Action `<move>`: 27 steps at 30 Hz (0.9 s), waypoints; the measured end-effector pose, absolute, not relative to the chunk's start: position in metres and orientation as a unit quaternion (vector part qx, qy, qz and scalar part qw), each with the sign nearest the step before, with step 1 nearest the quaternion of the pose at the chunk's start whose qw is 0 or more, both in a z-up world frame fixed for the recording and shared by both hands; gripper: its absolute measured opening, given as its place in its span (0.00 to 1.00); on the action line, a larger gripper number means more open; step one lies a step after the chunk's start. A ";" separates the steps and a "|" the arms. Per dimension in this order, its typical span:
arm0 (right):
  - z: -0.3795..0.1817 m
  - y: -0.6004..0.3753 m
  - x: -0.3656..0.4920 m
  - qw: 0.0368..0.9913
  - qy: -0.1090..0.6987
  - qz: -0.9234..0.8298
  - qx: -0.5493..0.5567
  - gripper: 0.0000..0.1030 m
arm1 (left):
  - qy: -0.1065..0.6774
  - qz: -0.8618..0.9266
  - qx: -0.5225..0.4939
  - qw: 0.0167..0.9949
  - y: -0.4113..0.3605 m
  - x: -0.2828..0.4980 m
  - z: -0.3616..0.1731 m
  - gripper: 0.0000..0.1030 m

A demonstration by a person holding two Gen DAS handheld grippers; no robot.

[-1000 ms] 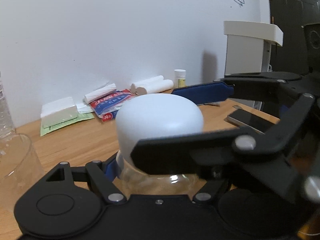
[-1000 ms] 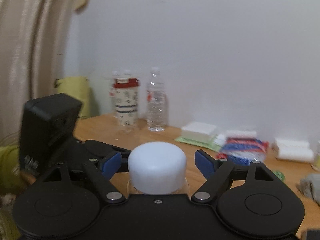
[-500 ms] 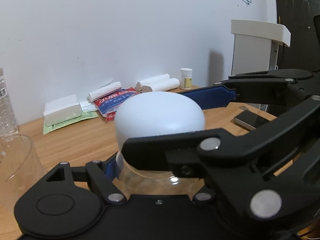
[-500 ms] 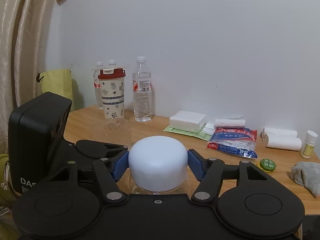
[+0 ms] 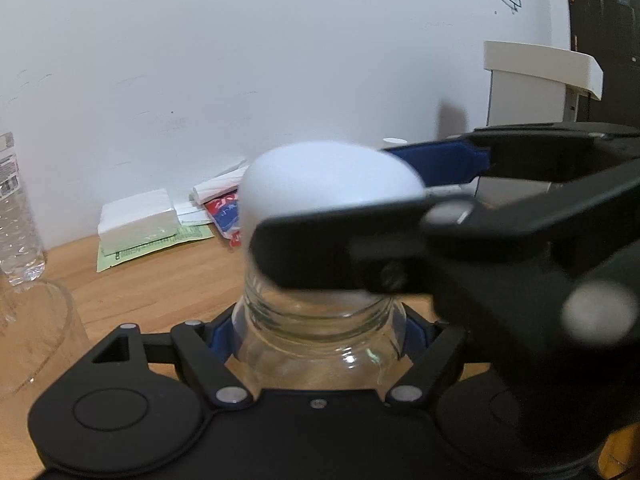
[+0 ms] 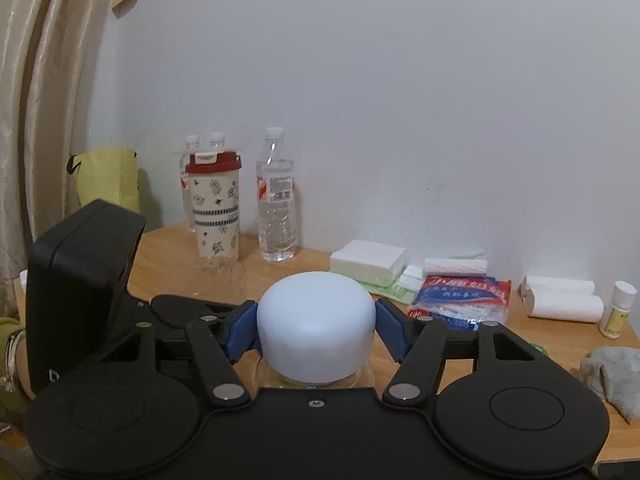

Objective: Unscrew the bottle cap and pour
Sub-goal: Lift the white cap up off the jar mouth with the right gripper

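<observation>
A clear glass bottle [image 5: 316, 320] stands on the wooden table, and my left gripper [image 5: 318, 344] is shut on its shoulder just below the threaded neck. The white domed cap [image 5: 328, 184] sits raised above the bare threads. My right gripper [image 6: 316, 332] is shut on the cap [image 6: 316, 320], a blue pad pressed against each side. In the left wrist view the right gripper [image 5: 380, 208] reaches in from the right, blurred. An empty clear glass cup [image 5: 36, 340] stands at the left, close to the bottle. The bottle's contents are hidden.
Along the wall stand a water bottle [image 6: 276, 216], a patterned tumbler with a red lid [image 6: 214, 208], a white box [image 6: 368, 266], a red and blue packet [image 6: 460, 296], paper rolls [image 6: 560, 300] and a small vial [image 6: 620, 312]. A grey cloth [image 6: 612, 372] lies at the right.
The right gripper's jaws closed onto the white cap. The cap then rose off the bottle, so the neck's threads now show below it. The left gripper kept its hold.
</observation>
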State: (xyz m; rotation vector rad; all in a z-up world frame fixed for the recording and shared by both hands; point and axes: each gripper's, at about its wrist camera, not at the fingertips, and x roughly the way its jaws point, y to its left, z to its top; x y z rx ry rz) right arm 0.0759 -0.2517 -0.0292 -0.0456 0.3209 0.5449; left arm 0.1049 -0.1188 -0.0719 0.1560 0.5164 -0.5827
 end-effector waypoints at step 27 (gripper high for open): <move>-0.033 -0.296 0.073 0.974 0.161 0.155 -0.016 0.67 | 0.262 -0.276 0.066 0.922 -0.113 0.125 -0.072 0.77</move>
